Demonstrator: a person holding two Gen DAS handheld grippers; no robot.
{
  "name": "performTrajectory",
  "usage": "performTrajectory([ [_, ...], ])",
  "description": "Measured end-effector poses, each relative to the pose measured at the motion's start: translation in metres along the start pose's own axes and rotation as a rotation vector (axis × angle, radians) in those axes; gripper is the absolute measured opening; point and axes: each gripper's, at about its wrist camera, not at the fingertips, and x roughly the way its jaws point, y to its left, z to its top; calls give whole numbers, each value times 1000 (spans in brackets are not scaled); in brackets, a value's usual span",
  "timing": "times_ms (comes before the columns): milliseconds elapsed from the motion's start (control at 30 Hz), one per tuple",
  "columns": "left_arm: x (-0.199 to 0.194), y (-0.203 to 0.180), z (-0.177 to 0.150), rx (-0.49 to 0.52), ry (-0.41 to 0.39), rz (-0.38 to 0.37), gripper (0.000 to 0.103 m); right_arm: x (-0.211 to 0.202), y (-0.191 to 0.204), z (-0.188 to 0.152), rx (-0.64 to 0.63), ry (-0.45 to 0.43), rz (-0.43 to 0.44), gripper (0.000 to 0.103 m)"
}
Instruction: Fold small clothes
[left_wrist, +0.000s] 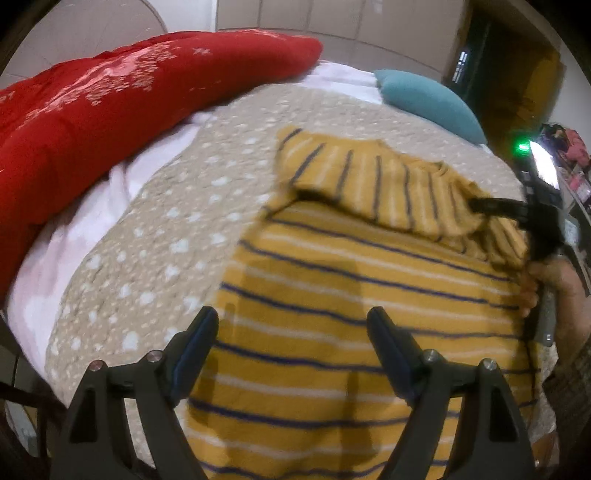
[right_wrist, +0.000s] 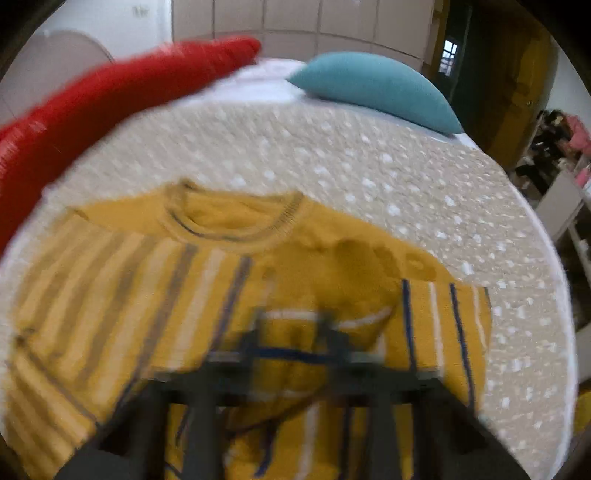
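Note:
A small yellow shirt with dark blue and white stripes lies on the beige dotted bedspread. My left gripper is open and empty, fingers spread just above the shirt's body. My right gripper comes in from the right of the left wrist view, shut on a folded-over part of the shirt near its top. In the blurred right wrist view the shirt shows its neckline, and the right gripper pinches the striped cloth.
A red quilt lies along the far left of the bed, also in the right wrist view. A teal pillow sits at the far right. White sheet shows at the left. Furniture and clutter stand off the bed's right.

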Motion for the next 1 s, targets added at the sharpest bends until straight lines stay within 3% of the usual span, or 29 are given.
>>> performTrajectory([
  [100,-2,13,-7,-46,-14,11,82,-24,-39,-14,143,-72,56,10],
  [233,2,27,-13,-144,-2,-35,82,-59,-100,-56,383,-124,173,10],
  [433,-3,21,-23,-147,3,-41,82,-54,-167,-123,688,-53,370,14],
  [600,-9,22,-27,-151,-1,-39,82,-82,-169,-139,661,-96,332,26],
  [733,-10,15,-8,-101,-9,-41,82,-104,-153,-141,567,-133,295,34],
  [867,17,-4,43,39,-52,-17,83,-110,-137,-149,511,-132,288,38],
  [1000,66,-11,95,58,-22,-8,83,-111,-122,-162,463,-101,297,38],
])
